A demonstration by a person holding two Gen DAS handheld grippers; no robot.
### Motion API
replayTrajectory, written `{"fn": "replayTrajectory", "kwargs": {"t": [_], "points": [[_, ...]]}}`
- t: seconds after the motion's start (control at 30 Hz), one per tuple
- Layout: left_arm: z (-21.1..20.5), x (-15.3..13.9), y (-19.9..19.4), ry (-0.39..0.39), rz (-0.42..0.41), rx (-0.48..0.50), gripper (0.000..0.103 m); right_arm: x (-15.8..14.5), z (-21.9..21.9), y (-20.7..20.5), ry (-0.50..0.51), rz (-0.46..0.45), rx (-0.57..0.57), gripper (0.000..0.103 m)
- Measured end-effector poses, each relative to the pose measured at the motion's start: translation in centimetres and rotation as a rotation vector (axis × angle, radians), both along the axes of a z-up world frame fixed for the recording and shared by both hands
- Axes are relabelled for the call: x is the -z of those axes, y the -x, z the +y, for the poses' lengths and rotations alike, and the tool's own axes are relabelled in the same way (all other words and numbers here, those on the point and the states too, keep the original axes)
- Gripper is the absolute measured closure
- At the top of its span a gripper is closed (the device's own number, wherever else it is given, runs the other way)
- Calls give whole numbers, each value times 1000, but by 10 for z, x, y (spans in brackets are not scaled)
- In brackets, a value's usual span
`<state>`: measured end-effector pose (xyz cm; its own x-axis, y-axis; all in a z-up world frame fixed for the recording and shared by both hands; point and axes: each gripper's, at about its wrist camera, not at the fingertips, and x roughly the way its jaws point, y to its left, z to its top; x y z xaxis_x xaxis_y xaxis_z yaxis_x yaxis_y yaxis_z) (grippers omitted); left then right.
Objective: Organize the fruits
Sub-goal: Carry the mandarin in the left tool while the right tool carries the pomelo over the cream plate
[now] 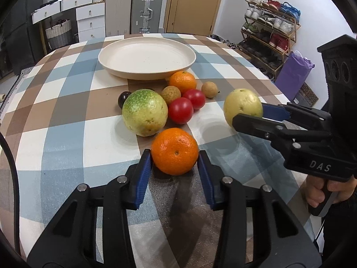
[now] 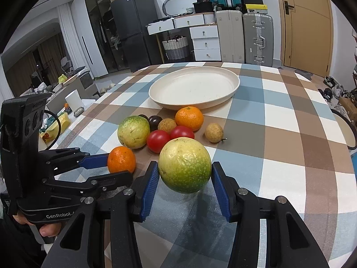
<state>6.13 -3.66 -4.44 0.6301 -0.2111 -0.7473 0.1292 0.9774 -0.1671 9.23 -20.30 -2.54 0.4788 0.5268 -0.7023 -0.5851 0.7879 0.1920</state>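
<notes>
Left gripper (image 1: pixel 175 158) clamps a round orange mandarin (image 1: pixel 175 150); right gripper (image 2: pixel 185 169) grasps a yellow-green guava (image 2: pixel 185 164). Lift both straight, then lower gently into the cream round plate (image 2: pixel 232 89).

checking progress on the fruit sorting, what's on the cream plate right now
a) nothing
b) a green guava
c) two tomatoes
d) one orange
a: the cream plate is bare in both views, and every fruit is off it, including the orange between the left tool's pads and the yellow-green fruit in the right tool.
</notes>
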Motion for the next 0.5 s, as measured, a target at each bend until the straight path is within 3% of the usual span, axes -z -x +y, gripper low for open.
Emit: {"fn": "replayTrajectory", "kwargs": {"t": [0.5], "points": [[28, -51, 4, -1, -129, -62, 64, -21, -1, -12, -41, -40, 15, 54]]}}
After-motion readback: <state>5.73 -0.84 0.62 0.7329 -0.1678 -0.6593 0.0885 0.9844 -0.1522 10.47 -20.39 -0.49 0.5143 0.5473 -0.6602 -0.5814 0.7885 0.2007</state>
